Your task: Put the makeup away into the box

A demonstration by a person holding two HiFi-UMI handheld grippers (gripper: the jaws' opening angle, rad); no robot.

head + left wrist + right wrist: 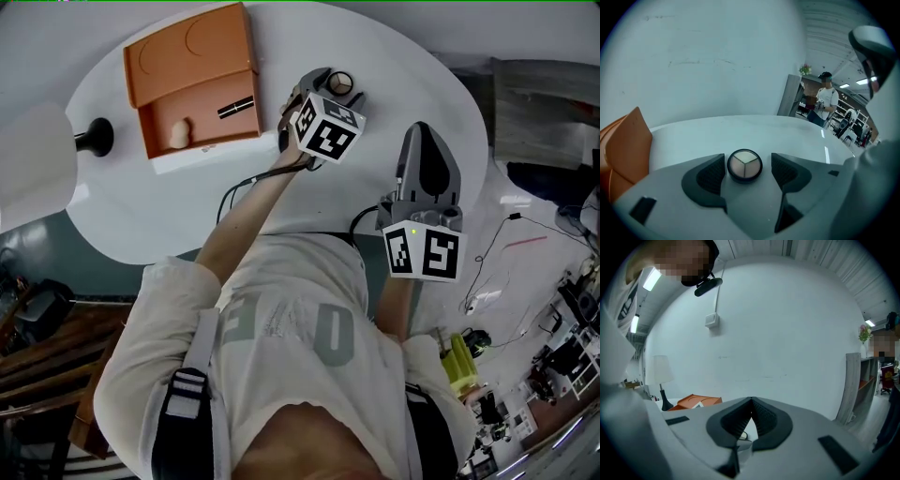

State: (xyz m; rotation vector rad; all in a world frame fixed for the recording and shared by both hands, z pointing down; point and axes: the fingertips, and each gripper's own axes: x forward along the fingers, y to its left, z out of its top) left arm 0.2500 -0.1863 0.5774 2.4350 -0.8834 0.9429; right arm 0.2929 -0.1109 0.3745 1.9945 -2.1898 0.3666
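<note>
The left gripper point(748, 174) is spread open. The round three-shade compact point(745, 164) lies flat on the white table point(187, 211) between its jaws (closer to the jaw at 9 o'clock, gripped by neither). A black-footed lamp point(94, 138) stands at the table's 9 o'clock edge. The orange box point(192, 70) sits open at 9 o'clock from the compact, with bare tabletop between them. At 5 o'clock, the right gripper point(751, 416) is clenched, tips meeting.
</note>
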